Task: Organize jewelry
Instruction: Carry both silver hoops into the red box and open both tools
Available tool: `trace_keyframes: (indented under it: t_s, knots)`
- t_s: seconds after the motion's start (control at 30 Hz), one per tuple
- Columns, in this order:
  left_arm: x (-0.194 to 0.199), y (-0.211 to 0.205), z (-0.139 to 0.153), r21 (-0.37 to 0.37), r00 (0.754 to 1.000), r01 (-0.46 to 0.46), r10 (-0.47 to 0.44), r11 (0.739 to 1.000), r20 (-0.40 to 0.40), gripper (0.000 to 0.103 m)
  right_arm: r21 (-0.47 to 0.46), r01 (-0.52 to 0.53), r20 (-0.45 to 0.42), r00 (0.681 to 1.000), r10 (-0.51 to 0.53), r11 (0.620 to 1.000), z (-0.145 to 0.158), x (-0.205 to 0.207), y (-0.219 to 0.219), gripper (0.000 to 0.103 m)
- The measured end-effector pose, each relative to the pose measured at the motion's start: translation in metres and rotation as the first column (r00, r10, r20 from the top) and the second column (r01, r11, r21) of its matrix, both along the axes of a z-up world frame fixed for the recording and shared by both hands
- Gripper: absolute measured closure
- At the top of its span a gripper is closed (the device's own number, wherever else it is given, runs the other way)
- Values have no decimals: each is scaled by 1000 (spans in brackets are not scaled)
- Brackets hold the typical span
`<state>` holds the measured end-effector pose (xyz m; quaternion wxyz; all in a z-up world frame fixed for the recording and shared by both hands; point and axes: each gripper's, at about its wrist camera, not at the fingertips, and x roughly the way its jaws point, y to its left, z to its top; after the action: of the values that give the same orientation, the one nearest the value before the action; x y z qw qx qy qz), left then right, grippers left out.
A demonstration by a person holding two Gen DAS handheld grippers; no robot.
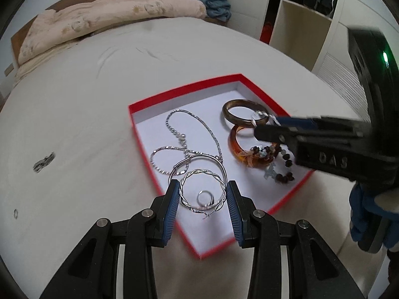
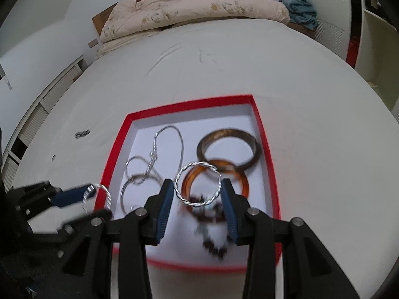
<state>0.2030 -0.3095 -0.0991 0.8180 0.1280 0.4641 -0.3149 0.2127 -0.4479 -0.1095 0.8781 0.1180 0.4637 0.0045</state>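
A red-edged white box lies on the bed; it shows in the right wrist view too. Inside lie a silver chain, a plain silver hoop, a small ring, a dark bangle, an amber bangle and dark beads. My left gripper is shut on a twisted silver hoop over the box's near corner. My right gripper is shut on a second twisted silver hoop above the bangles; it appears in the left wrist view.
Two small dark pieces of jewelry lie on the white sheet left of the box. A folded beige quilt and a blue cloth sit at the headboard. A wardrobe stands at the right.
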Motion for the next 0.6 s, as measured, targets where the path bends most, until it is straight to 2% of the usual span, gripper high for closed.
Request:
trace_keyframes:
  t_s: [0.2, 0.3, 0.6]
  knots:
    - [15, -7, -20, 31, 1000, 8, -8, 999, -26, 65, -3, -30, -22, 999, 30, 1000, -13, 27, -12, 66]
    - [18, -10, -23, 34, 1000, 18, -17, 999, -19, 65, -12, -47, -25, 999, 46, 999, -13, 33, -16, 65]
    - [21, -13, -29, 20, 998, 25, -24, 999, -63, 64, -48, -72, -66, 995, 69, 996, -13, 42, -21, 65]
